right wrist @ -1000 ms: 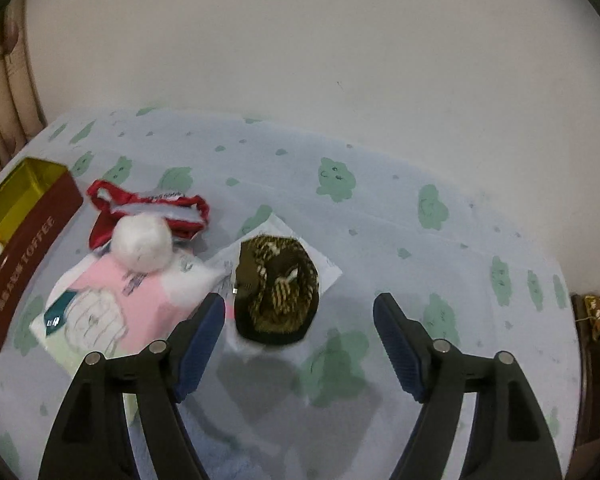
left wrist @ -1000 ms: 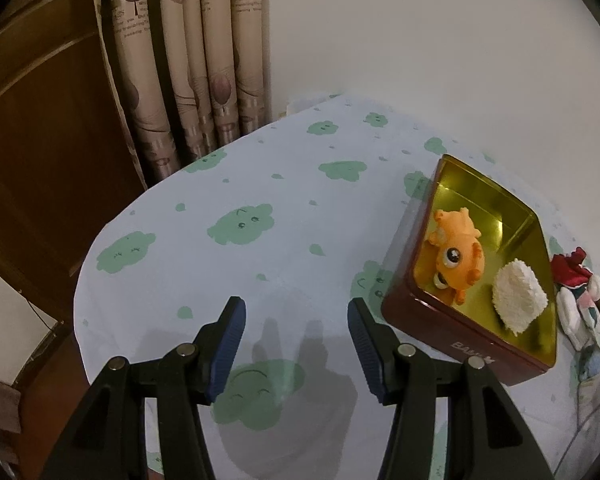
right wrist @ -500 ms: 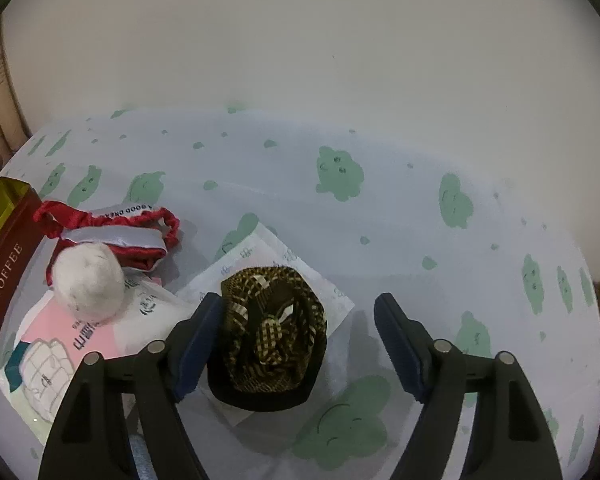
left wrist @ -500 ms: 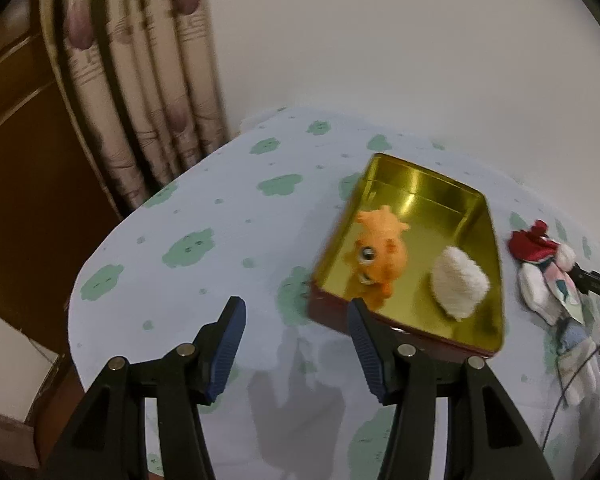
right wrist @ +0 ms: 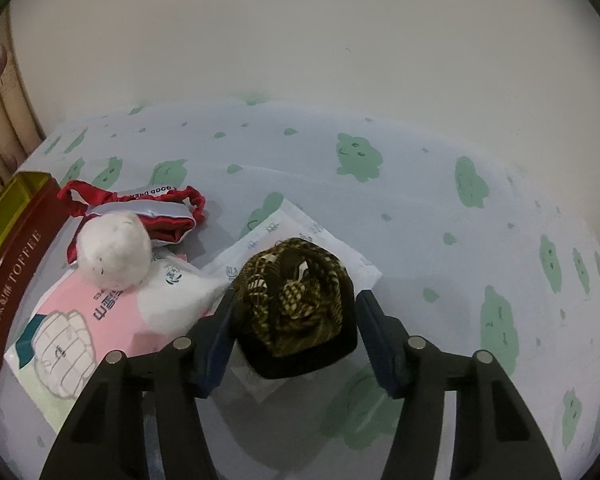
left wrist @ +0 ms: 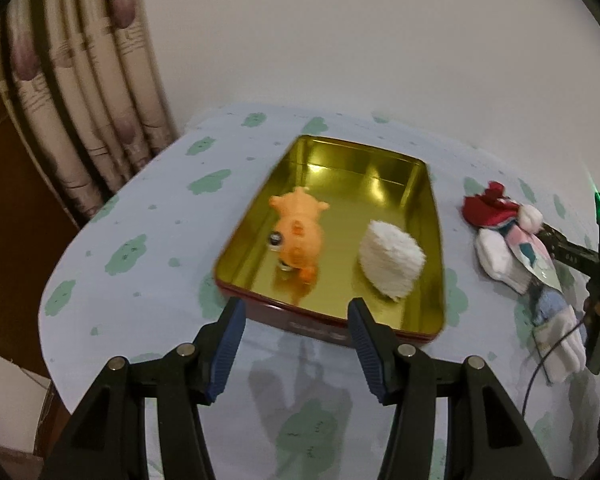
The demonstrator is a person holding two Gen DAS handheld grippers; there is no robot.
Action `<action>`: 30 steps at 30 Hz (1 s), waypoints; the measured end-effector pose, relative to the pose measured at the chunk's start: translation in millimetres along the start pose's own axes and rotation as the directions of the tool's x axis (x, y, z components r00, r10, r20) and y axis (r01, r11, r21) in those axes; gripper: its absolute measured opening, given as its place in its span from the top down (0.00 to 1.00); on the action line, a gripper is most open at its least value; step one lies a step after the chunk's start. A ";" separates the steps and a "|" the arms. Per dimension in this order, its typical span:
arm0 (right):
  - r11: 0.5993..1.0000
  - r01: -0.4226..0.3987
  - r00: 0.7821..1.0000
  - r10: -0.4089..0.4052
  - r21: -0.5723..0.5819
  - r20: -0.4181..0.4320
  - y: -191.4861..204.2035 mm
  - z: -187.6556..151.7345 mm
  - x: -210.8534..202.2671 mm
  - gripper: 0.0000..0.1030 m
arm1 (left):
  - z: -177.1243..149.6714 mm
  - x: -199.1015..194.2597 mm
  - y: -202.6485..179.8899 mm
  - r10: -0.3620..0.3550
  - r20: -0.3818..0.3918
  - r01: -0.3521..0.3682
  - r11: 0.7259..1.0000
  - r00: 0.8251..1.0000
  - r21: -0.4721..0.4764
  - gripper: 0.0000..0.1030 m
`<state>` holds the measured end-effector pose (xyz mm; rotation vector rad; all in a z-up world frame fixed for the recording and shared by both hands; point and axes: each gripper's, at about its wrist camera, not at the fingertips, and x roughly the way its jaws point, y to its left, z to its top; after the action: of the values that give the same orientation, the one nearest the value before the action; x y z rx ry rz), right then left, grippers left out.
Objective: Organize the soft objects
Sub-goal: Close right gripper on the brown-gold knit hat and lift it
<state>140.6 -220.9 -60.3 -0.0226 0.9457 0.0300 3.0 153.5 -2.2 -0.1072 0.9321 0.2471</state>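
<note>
Left gripper (left wrist: 296, 340) hangs wide open and empty just short of the toffee tin's (left wrist: 436, 240) near wall, fingers pointing along the tin and tipped down toward the tablecloth (left wrist: 160, 240). Inside the tin lie an orange plush toy (left wrist: 300, 232) on the left and a white fluffy ball (left wrist: 390, 260) beside it on the right, apart from each other. Right of the tin, outside it, sits a heap of soft goods: a red satin band (right wrist: 136, 212), a white pompom (right wrist: 114, 254) resting against it, and a pink-and-white packet (right wrist: 80, 320) underneath.

Farther right of the tin, beyond that heap, the right gripper (right wrist: 294, 332) is spread open, tilted down, straddling a dark patterned knitted bundle (right wrist: 296, 304) that rests on a white printed packet (right wrist: 292, 224). The left finger (right wrist: 216, 340) looks to be touching or almost touching the bundle's side; the right one stands just clear, so nothing is gripped yet.

That bundle looks light, squashy and loosely rolled, not fragile or slippery. It will likely compress a good deal, so the pinch should go across its thick middle, low enough to catch the black base and not just a loose fold. The packet beneath may drag along if the fingers scrape it.
</note>
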 end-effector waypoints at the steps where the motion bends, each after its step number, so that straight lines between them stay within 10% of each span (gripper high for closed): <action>1: 1.000 -0.004 1.000 0.004 0.013 0.004 -3.9 -2.2 -2.8 0.46 | -0.5 0.8 -2.9 -0.004 -0.001 0.004 1.000 1.000 0.005 0.47; 14: 0.996 0.002 1.000 0.001 0.094 -0.027 -52.0 -42.5 -24.8 0.55 | -7.5 17.8 -39.0 -0.056 -0.045 0.059 0.996 0.997 0.066 0.47; 22: 0.998 -0.008 1.000 0.007 0.058 0.020 -49.5 -34.5 -28.9 0.23 | -7.8 15.1 -48.6 -0.051 -0.045 0.055 0.994 0.998 0.092 0.47; 30: 0.998 0.031 1.000 -0.031 0.060 0.003 -51.0 -18.7 -11.1 0.26 | -7.2 15.6 -56.9 -0.070 -0.061 0.076 0.992 0.996 0.101 0.47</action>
<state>120.8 -272.7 -61.9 0.0182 0.9413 -0.0266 20.8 99.6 -19.9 -0.0536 0.9938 0.1281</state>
